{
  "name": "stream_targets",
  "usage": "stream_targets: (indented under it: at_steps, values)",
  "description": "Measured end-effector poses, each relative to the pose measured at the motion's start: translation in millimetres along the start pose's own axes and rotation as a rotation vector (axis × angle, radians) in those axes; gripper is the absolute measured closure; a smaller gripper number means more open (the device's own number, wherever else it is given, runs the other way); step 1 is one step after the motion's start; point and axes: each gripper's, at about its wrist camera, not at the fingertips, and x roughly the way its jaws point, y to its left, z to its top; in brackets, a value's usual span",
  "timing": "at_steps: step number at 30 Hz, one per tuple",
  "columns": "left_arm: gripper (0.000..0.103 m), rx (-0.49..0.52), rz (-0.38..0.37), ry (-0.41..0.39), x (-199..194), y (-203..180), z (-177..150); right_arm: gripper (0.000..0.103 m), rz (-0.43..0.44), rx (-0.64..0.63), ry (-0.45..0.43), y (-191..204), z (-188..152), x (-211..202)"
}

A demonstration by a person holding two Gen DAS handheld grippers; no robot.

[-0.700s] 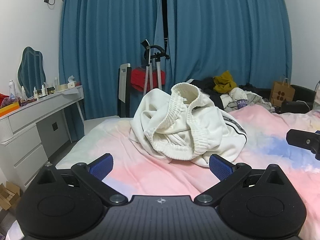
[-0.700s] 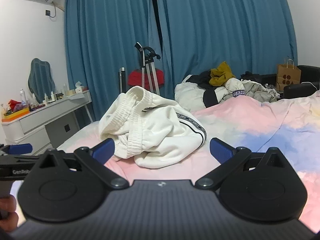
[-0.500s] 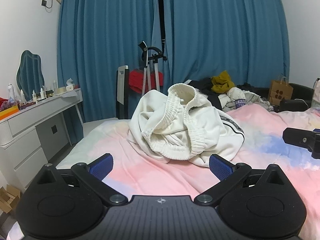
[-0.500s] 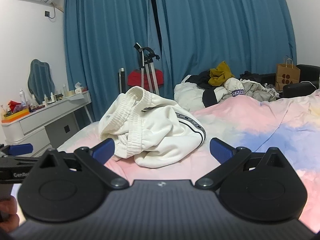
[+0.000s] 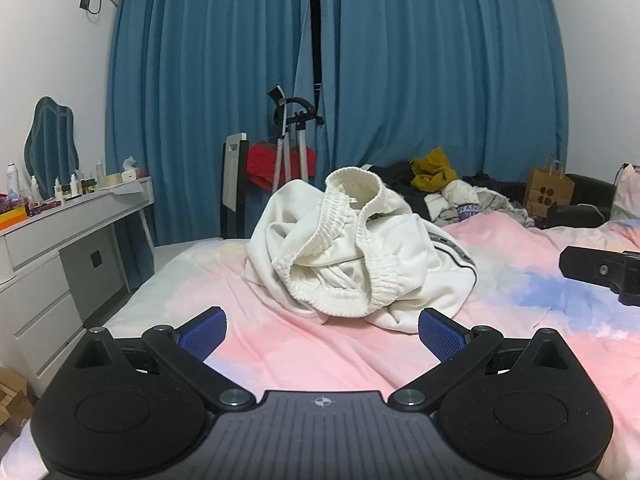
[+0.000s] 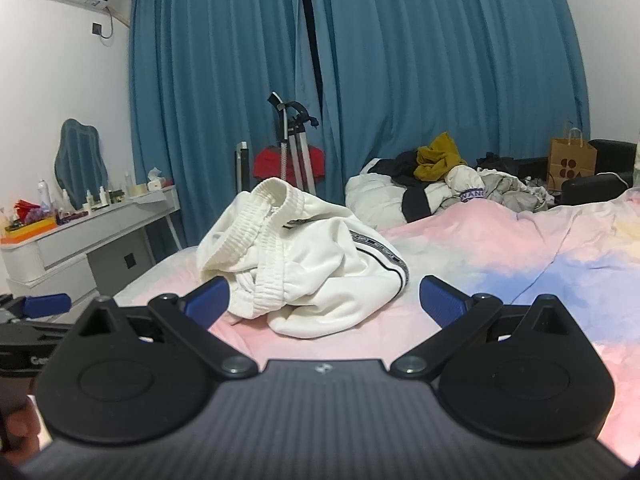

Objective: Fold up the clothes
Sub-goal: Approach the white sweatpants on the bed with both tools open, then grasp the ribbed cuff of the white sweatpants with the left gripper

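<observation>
While both tongs gape empty, white trousers crumple on the pink bedspread.

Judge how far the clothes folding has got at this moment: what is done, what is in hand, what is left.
Done: nothing visibly folded. The white garment lies crumpled on the pink bedspread, waistband up. In hand: nothing gripped; the left tool and the right tool are both open, pointed at the garment, short of it. Left: spreading and folding it, and perhaps the clothes pile heaped behind.
</observation>
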Motion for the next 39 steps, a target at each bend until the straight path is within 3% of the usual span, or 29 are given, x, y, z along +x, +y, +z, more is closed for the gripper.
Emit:
stream_targets:
  at_steps: [12,17,25,30,33,35,39]
  values:
    - [0.000,0.043,-0.067,-0.040,4,-15,-10,0.000,-0.046,0.025,0.007,-9,6,-1]
    - [0.000,0.015,-0.127,0.007,27,-19,-1,0.000,-0.065,0.074,0.008,-20,8,-5]
    - [0.003,-0.114,-0.212,0.091,110,-6,21,0.000,-0.095,0.096,0.029,-30,2,4]
    - [0.004,-0.287,-0.195,0.095,177,6,40,0.000,-0.084,0.099,0.102,-36,-12,25]
    - [0.005,-0.365,-0.228,0.097,215,11,57,0.000,-0.054,0.161,0.154,-44,-20,41]
    - [0.005,-0.393,-0.254,0.088,239,11,69,0.000,-0.001,0.238,0.170,-55,-27,48]
    - [0.005,-0.420,-0.299,0.058,285,3,92,0.000,0.011,0.293,0.209,-67,-42,67]
